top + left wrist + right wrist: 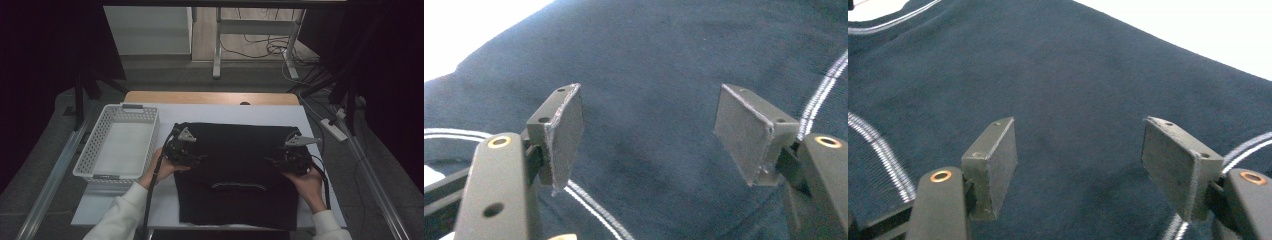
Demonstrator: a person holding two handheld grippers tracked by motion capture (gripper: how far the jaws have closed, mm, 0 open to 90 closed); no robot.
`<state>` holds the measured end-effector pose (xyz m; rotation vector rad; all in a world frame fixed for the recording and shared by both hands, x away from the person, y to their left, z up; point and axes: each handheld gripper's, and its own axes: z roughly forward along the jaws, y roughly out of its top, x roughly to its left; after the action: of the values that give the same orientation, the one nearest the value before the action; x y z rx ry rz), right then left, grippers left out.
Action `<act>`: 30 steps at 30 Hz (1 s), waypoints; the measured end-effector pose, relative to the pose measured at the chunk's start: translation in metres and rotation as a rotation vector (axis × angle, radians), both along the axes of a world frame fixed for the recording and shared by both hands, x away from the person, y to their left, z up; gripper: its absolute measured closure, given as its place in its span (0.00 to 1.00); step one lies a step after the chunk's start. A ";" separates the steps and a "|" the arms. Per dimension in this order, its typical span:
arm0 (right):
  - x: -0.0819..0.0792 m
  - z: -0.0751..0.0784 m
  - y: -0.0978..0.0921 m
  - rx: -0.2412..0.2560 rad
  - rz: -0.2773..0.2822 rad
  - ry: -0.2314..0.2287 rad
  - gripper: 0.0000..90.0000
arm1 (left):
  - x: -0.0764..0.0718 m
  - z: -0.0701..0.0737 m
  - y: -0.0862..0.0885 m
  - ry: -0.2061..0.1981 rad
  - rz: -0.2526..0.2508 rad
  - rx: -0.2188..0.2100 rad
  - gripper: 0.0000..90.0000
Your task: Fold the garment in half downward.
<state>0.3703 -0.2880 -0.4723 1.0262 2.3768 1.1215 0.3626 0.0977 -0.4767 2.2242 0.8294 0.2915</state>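
Observation:
A dark navy garment (235,165) lies flat and folded on the white table (220,112), with a curved pale trim line (237,186) near its front. My left gripper (189,156) rests at the garment's left edge, my right gripper (279,160) at its right edge, each held by a hand in a white sleeve. In the left gripper view the left gripper (649,125) is open just above the cloth (654,55), nothing between its pads. In the right gripper view the right gripper (1078,155) is likewise open over the fabric (1073,75), beside a white stripe (883,155).
A white slotted basket (150,145) stands empty at the table's left, close to my left hand. A wooden strip (210,97) borders the table's far edge. On the floor to the right lie a power strip (334,129) and cables.

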 end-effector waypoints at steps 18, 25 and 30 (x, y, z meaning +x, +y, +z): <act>-0.036 -0.009 0.013 -0.014 0.059 0.027 0.33 | -0.031 -0.016 -0.009 0.042 -0.087 0.036 0.32; -0.048 -0.013 0.014 -0.028 0.078 0.034 0.33 | -0.035 -0.017 -0.009 0.055 -0.100 0.027 0.32; -0.052 -0.016 0.016 -0.039 0.087 0.044 0.33 | -0.037 -0.020 -0.012 0.062 -0.108 0.028 0.32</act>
<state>0.3188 -0.2725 -0.4885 0.9528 2.4898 1.0885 0.3252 0.0859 -0.4970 2.3050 0.7384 0.1835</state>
